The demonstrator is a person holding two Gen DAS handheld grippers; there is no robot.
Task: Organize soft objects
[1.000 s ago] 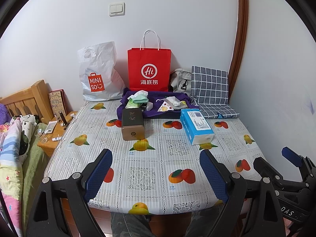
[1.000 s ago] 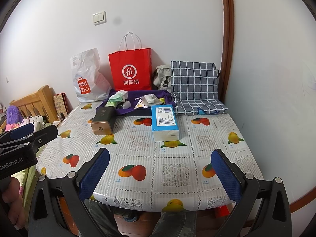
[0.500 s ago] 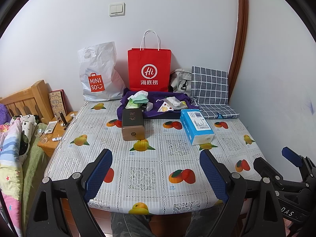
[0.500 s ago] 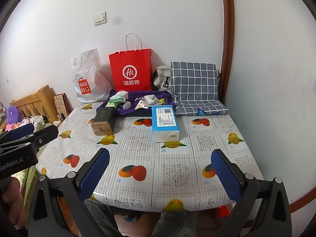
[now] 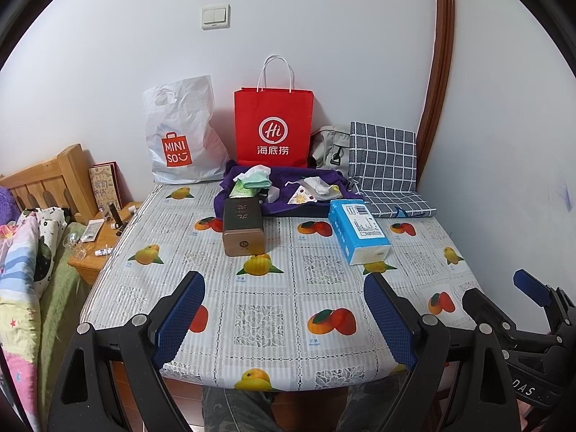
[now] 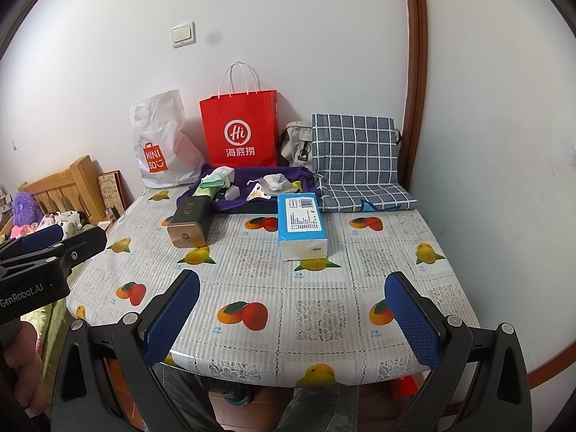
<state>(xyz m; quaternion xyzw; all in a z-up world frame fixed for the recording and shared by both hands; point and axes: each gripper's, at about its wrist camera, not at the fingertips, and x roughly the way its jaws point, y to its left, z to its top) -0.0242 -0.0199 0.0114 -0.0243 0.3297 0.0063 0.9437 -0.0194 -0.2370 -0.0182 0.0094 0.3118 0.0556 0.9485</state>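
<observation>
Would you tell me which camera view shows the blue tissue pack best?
The right wrist view: the blue tissue pack lies near centre, its label facing up. The left wrist view shows it right of centre, turned at an angle.

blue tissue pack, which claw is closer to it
Right, though only slightly. The blue tissue pack lies nearly straight ahead of the right claw, between its fingers' lines. From the left claw the pack sits ahead and off to the right. Both are open, well short of it.

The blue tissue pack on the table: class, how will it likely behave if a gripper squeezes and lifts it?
The blue tissue pack looks like soft film wrap over paper, so it probably dents under the pads and feels light. Its glossy wrap may slip somewhat. Lying flat on the table, it seems unlikely to roll or tip.
</observation>
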